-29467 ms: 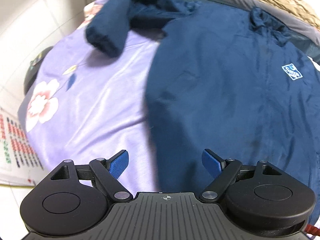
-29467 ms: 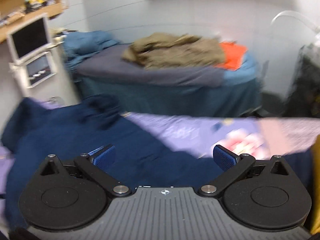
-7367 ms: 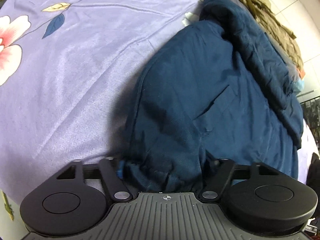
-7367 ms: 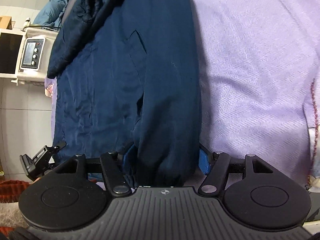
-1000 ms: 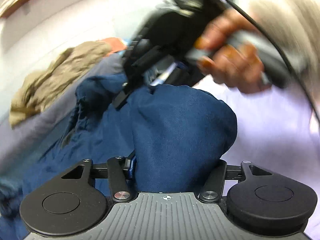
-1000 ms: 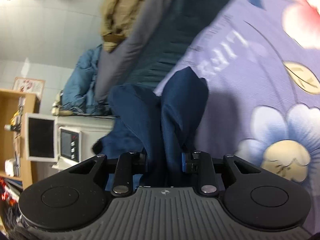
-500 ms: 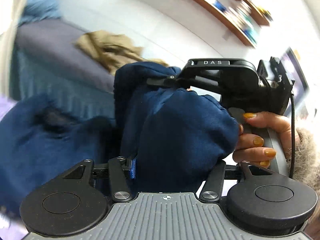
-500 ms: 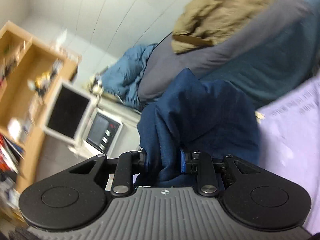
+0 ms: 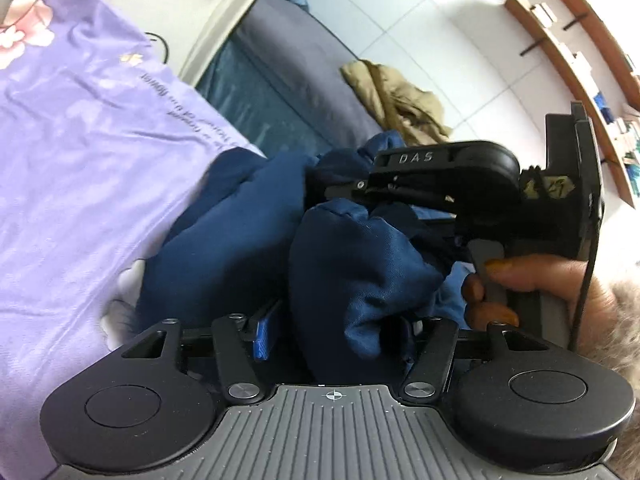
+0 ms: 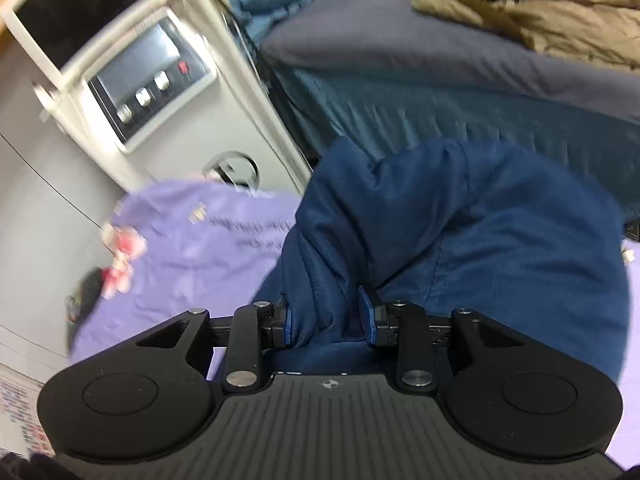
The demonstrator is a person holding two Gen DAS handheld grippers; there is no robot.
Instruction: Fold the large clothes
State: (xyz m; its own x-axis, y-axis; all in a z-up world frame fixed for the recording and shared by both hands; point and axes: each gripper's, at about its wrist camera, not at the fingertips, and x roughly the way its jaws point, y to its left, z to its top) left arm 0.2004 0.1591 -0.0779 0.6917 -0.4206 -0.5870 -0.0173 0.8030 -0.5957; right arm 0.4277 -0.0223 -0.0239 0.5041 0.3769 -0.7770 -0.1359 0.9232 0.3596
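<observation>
1. Now the navy jacket (image 10: 480,240) is bunched up over the purple floral bedsheet (image 9: 80,160), both grippers buried in it
2. Right gripper (image 10: 326,320): its blue fingers (image 10: 289,322) have a fold of the navy cloth between them, pads touching the fabric on both sides, and they are easing apart as we watch
3. Left gripper (image 9: 336,328): a fat wad of jacket fills the gap; the left blue pad (image 9: 264,332) shows a sliver of clearance from the cloth, the other pad is hidden behind the fabric, so I cannot tell whether it is pinching
4. From the left wrist view, the person's hand (image 9: 520,284) wraps the handle of the right gripper, right behind the jacket bundle
5. Behind it all, a second bed with a grey cover (image 10: 400,52) carries a tan coat (image 10: 540,12)
6. Off to the left of the right wrist view, a white machine with knobs (image 10: 148,84) stands beside the purple sheet
</observation>
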